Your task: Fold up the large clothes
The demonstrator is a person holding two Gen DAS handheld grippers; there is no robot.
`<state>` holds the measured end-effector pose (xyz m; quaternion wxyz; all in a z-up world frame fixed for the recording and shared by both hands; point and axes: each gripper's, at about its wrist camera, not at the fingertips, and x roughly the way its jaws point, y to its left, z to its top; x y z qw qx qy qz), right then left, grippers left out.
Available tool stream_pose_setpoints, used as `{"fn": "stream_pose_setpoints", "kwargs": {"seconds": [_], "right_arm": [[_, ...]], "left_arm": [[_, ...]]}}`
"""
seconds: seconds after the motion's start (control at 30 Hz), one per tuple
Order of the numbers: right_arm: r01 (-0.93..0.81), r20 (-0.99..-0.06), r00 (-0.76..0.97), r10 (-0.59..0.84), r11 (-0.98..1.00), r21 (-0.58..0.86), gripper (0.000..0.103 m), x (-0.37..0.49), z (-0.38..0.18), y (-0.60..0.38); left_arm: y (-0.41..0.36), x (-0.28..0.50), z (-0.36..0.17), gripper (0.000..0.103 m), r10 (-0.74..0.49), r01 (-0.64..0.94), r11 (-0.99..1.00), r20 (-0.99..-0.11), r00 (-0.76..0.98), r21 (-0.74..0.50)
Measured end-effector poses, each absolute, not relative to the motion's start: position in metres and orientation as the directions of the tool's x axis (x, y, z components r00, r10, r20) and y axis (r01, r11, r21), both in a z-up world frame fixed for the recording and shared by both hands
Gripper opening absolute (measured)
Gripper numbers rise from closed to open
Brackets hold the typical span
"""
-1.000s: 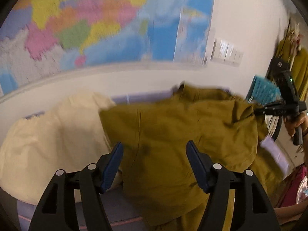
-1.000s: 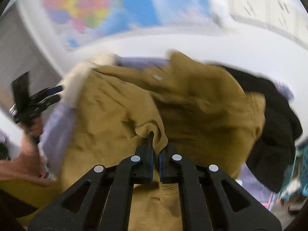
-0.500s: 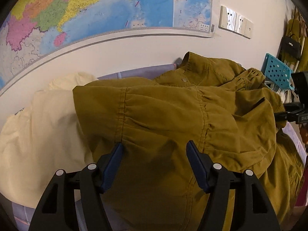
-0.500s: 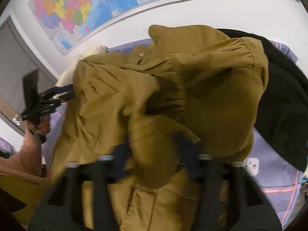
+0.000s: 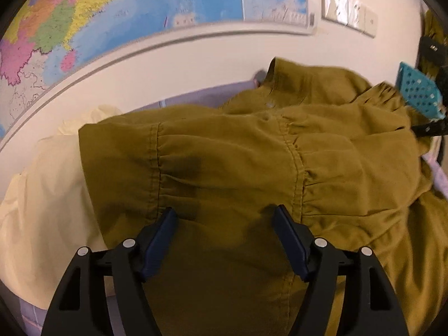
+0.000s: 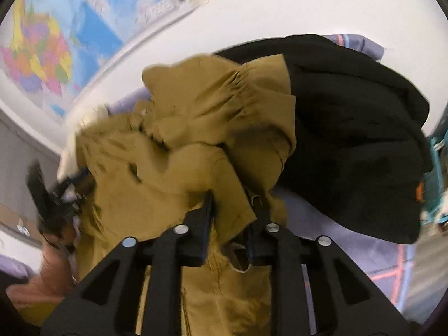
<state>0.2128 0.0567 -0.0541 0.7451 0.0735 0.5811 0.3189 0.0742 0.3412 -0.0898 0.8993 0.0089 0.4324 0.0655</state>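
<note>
An olive-brown garment [image 5: 238, 173] lies spread in loose folds on a lilac sheet [image 5: 196, 95] against the wall. My left gripper [image 5: 225, 218] is open, its fingers hovering over the cloth without holding it. In the right wrist view the same garment [image 6: 173, 173] is bunched. My right gripper [image 6: 232, 201] is partly open with a fold of the garment lying between its fingers [image 6: 208, 204]. The right gripper's tip also shows at the right edge of the left wrist view [image 5: 431, 127].
A cream garment [image 5: 47, 190] lies to the left of the olive one. A black garment [image 6: 358, 140] is piled to its right. A teal perforated basket [image 5: 420, 89] stands at far right. A wall map [image 5: 126, 22] and switches [image 5: 347, 18] are behind.
The right gripper was shut on the olive cloth, then opened, and now has a fold between parted fingers. The garment has dropped and spread. The left gripper stayed open and moved closer.
</note>
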Motion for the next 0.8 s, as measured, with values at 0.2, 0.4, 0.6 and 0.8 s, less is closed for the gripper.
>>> {"fn": "stream_pose_setpoints", "kwargs": {"seconds": [0.2, 0.4, 0.6, 0.8], "right_arm": [[-0.481, -0.759, 0.144, 0.635, 0.715, 0.507, 0.042, 0.192, -0.04, 0.049], [-0.505, -0.639, 0.099, 0.763, 0.592, 0.628, 0.002, 0.176, -0.012, 0.036], [-0.476, -0.62, 0.192, 0.761, 0.625, 0.619, 0.002, 0.178, 0.01, 0.023], [-0.431, -0.785, 0.18, 0.593, 0.765, 0.479, 0.019, 0.192, -0.054, 0.041]], "left_arm": [[0.348, 0.074, -0.093, 0.07, 0.128, -0.116, 0.991, -0.779, 0.614, 0.072], [0.349, 0.079, -0.095, 0.071, 0.139, -0.124, 0.989, -0.779, 0.611, 0.079], [0.352, 0.083, -0.096, 0.071, 0.144, -0.137, 0.988, -0.781, 0.607, 0.076], [0.351, 0.082, -0.098, 0.071, 0.169, -0.148, 0.984, -0.778, 0.605, 0.099]]}}
